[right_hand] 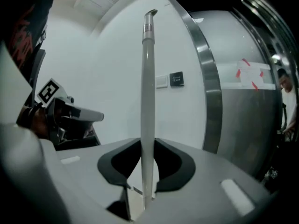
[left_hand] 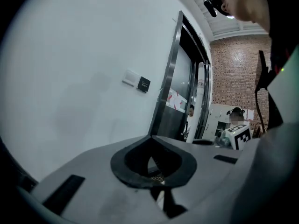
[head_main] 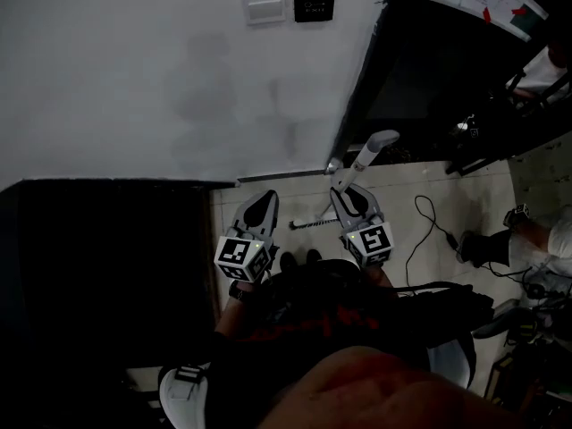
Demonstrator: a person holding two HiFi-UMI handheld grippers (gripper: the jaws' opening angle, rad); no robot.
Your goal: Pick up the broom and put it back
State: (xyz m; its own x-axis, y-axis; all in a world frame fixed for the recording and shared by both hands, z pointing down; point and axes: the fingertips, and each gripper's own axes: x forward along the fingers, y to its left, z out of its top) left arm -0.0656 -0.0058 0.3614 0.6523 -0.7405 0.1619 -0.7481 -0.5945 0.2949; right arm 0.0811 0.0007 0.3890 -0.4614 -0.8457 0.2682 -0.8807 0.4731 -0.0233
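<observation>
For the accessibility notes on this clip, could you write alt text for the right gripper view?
The right gripper has its jaws clamped on a pale broom handle standing upright before a white wall. A metal door frame runs down the right side, and the left gripper shows at the left.

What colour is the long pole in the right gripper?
Long pole: whitish grey, best in right gripper view.
</observation>
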